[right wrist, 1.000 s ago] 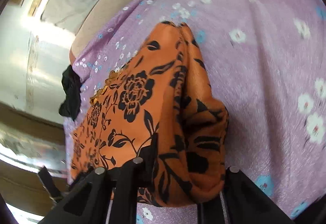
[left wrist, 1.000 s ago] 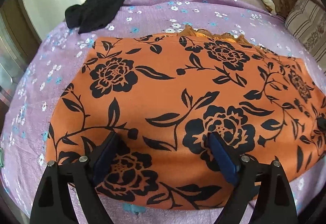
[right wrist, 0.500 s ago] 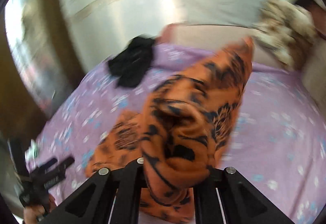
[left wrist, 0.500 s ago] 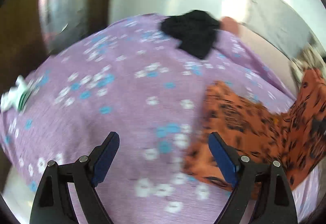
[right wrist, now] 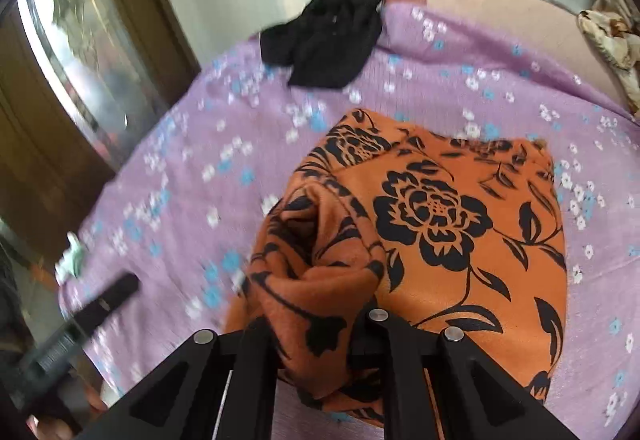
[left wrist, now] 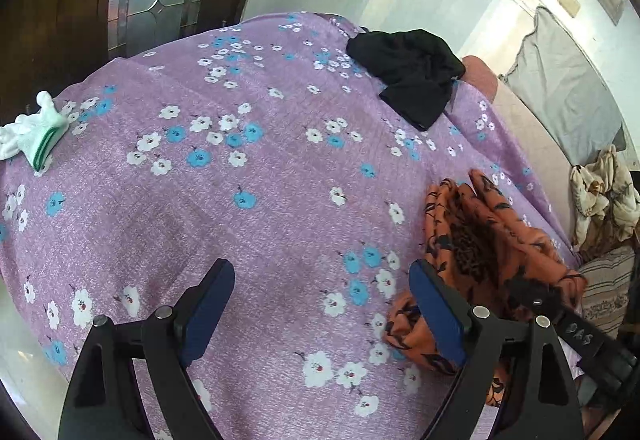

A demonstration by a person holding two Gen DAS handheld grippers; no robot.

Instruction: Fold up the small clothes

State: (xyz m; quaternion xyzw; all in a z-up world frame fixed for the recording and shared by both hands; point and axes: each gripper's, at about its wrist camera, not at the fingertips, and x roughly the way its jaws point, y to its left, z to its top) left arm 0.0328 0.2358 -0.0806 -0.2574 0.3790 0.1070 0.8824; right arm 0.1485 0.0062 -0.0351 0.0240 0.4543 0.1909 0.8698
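Orange floral garment (right wrist: 440, 224) in right gripper (right wrist: 320, 324); white sock (left wrist: 32, 135) leftward only.

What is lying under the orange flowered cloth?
The orange flowered cloth lies on the purple flowered bedsheet, one bunched edge pinched in the right gripper. Anything beneath its folds is covered and cannot be seen.

The orange garment (right wrist: 440, 224) with black flower print is bunched at its near edge, which is pinched between the fingers of the right gripper (right wrist: 316, 336). The rest spreads flat beyond that gripper, on the purple flowered sheet (right wrist: 500, 87).
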